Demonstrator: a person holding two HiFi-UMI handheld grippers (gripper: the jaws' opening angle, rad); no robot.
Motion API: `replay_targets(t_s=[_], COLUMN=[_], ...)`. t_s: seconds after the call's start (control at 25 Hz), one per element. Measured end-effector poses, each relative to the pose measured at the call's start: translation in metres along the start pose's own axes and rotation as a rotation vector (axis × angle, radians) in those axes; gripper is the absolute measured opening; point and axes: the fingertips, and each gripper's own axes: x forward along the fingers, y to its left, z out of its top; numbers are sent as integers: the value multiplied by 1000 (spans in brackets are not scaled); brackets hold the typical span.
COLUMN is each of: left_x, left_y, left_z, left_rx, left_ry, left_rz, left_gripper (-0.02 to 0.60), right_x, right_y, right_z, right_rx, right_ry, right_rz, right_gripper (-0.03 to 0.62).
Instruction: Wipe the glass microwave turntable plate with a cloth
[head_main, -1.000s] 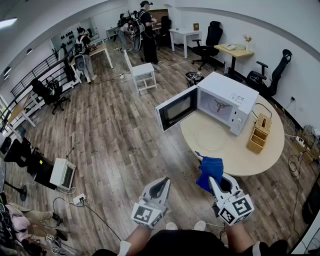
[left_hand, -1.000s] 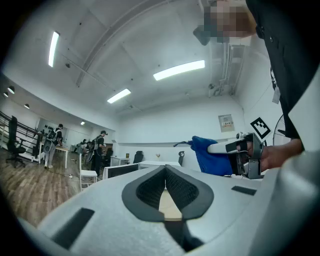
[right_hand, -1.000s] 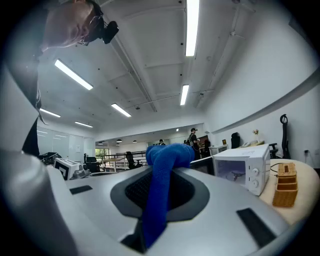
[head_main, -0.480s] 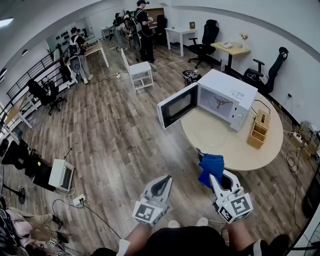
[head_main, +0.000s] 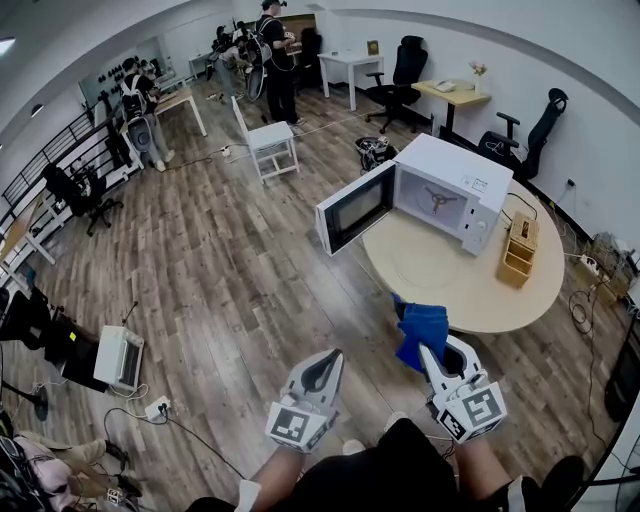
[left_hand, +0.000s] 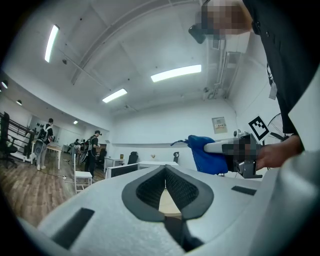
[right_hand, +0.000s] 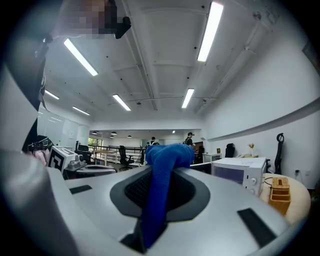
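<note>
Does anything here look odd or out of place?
The microwave on the table has its door wide open, jutting past the table's edge; inside, the three-armed ring lies bare. The right gripper pinches a blue cloth.

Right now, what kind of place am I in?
Probably an open-plan office or lab workspace: desks and swivel chairs line the walls, and an open microwave sits on a round table.
</note>
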Motion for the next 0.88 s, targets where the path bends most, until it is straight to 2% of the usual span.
replay_targets(t_s=[0.44, 0.88], left_x=[48, 139], left_y=[38, 88], left_z=[-6, -13], left_rx=[11, 47], left_ry=[31, 62], left_rz=[11, 28], left_gripper=[6, 6], right_x=[46, 120], right_y=[-42, -125], right_z=[-12, -11], right_rx=[14, 15], right_ry=[9, 13], right_rz=[-25, -18], right_gripper=[57, 58])
